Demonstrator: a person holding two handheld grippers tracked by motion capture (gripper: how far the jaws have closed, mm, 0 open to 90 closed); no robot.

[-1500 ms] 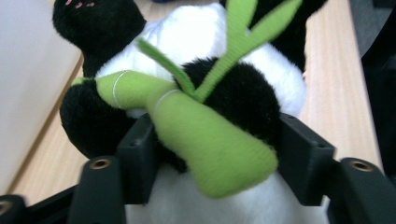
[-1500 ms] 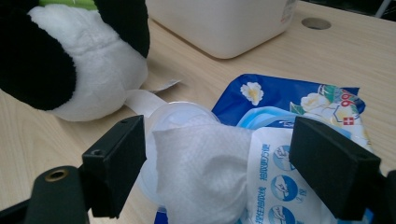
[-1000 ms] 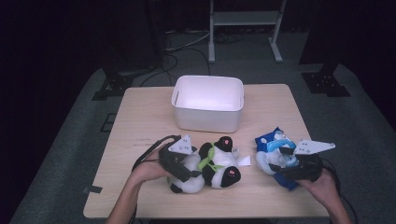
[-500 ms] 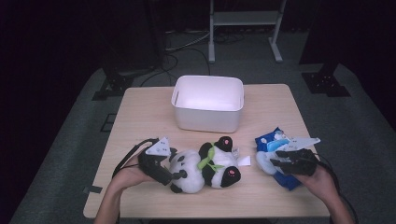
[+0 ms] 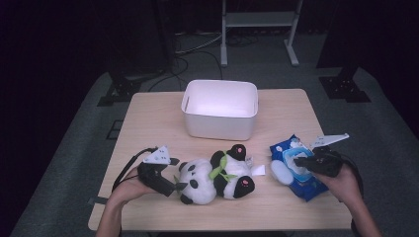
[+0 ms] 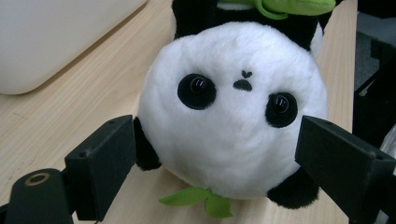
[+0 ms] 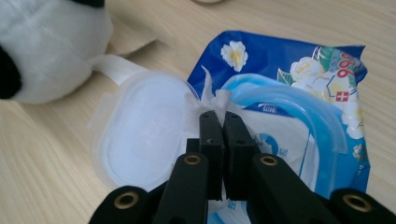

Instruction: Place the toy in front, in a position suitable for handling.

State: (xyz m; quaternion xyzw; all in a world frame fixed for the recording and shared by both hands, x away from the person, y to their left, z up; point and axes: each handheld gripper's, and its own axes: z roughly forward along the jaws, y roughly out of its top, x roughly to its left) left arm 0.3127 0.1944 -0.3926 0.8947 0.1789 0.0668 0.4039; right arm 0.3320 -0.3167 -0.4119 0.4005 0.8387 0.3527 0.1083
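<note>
The left claw (image 5: 174, 186) is seen low over the surface (image 5: 148, 128), held in the person's left hand (image 5: 129, 181); its jaws are spread wide and have just been opening, and the white head of the panda plush (image 6: 231, 112) is framed between them; in the left gripper view a small gap is made out between each black jaw and the fur, so nothing is gripped on this side; the panda's face is turned straight back at the claw, with a green felt leaf (image 6: 198, 198) lying on the wood just below its chin; a second panda plush (image 5: 232, 170) is seen pressed against the far side of the first; the white bin (image 5: 220, 109) is found beyond the claw and off to its left, well apart from it.

The right claw (image 7: 218, 114) is held in the person's right hand (image 5: 341, 182); its jaws have just been closing and are now brought fully together; a tuft of white wipe (image 7: 212, 99) is pinched at their tips, drawn up out of the blue wet-wipe pack (image 7: 299, 70) lying directly under the claw; the pack's flip lid (image 7: 140, 133) is folded open to the claw's left, flat on the surface, with the panda's white fur just beyond it.
</note>
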